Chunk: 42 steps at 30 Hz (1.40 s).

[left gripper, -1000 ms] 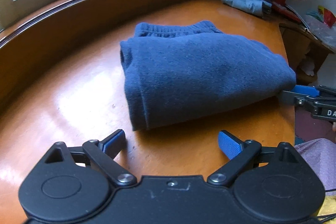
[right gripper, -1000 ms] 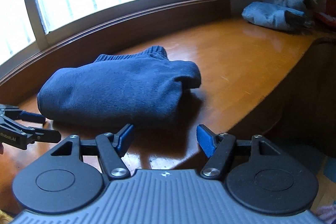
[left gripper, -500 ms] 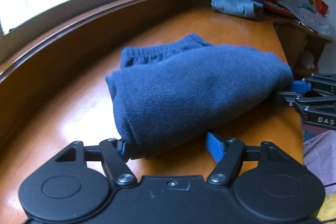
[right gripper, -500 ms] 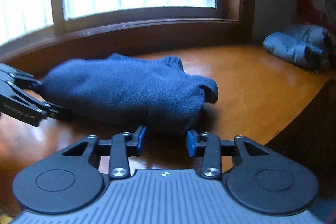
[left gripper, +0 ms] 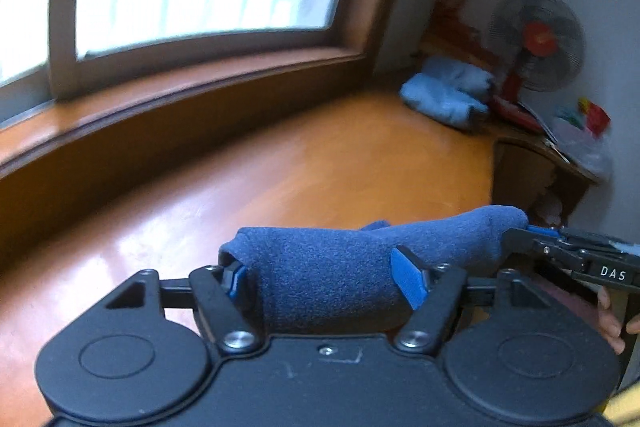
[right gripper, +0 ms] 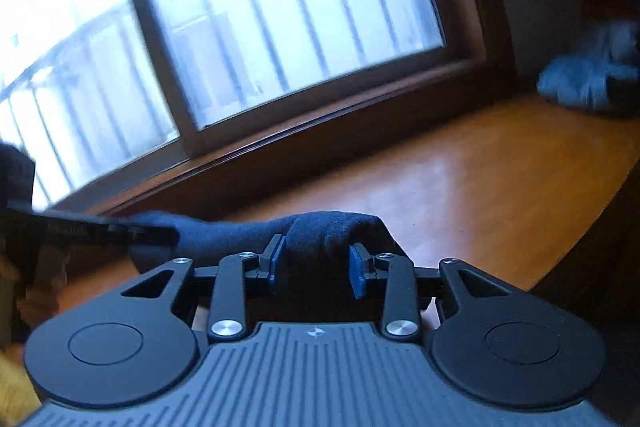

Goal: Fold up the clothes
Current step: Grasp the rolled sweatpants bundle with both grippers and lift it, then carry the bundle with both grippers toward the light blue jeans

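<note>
A folded dark blue fleece garment (left gripper: pixel 320 267) hangs between both grippers, lifted above the orange wooden surface (left gripper: pixel 320 155). My left gripper (left gripper: pixel 322 277) is shut on one thick end of it, the blue pads pressing in on both sides. In the right wrist view my right gripper (right gripper: pixel 316 263) has its jaws closing on the other bunched end of the garment (right gripper: pixel 328 231), pads pressing on the cloth. The right gripper (left gripper: pixel 520 239) shows at the garment's far right in the left wrist view. The left gripper (right gripper: pixel 120 231) appears dark at the left of the right wrist view.
A pile of light blue folded clothes (left gripper: pixel 448 95) lies at the far corner of the surface, beside a standing fan (left gripper: pixel 536 39). A curved window sill (left gripper: pixel 180 87) runs along the back. A person's hand (left gripper: pixel 612 327) holds the right gripper.
Both grippers went from open in front of the garment to shut on its two ends. They then rose, lifting it off the wood, and both views tilted up toward the window.
</note>
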### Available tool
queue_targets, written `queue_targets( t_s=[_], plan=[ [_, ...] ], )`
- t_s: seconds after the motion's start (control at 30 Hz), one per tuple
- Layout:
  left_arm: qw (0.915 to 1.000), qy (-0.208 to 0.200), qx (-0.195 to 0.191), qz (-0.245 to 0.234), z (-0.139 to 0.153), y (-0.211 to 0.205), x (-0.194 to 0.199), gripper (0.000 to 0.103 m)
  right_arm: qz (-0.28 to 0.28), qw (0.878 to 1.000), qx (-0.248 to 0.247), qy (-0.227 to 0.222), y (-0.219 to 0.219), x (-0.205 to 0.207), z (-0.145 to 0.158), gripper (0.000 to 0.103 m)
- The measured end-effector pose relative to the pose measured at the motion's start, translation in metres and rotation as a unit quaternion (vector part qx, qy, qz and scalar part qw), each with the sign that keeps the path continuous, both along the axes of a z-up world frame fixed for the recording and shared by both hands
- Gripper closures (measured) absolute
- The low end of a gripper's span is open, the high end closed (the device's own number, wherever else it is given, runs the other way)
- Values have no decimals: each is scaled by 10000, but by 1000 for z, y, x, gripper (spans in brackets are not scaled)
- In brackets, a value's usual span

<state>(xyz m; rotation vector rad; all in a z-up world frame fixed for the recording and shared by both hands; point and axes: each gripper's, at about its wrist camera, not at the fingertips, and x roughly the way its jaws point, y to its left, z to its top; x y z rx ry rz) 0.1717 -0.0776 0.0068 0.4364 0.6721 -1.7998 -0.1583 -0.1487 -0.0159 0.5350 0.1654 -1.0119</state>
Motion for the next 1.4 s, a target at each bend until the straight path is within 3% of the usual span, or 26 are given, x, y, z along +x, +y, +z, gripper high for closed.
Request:
queue_targets(
  t_s=[0.27,0.43,0.67,0.8,0.93,1.0,1.1,1.2,1.3,1.4],
  plan=[
    [9987,-325,100,370,9,-72,5,35,-89,9994,194,-273,-75,24,2,66],
    [9975,-193,192,655,17,-97,15,35,149,9992,137,-354,-102,27,10,67],
    [9961,-381,231,758,9,-56,4,35,577,9980,203,-168,-103,20,10,67],
    [9967,-372,176,696,5,-17,-2,35,656,9975,253,-83,-76,14,5,67],
    [9975,-70,19,706,19,18,5,35,724,9969,229,-188,-32,10,23,67],
    [9973,31,51,729,28,18,6,34,823,9966,23,-33,-18,13,39,67],
    [9961,61,261,836,23,1,15,31,958,9921,-292,749,-24,37,51,67],
    [9921,-25,654,1068,-9,-36,26,27,850,9910,168,1020,-59,70,27,67],
    [9904,-320,582,1215,-25,-55,24,16,739,9886,480,1221,-86,93,0,67],
    [9895,-303,558,1301,-30,-62,26,12,683,9875,570,1302,-97,105,-16,66]
  ],
)
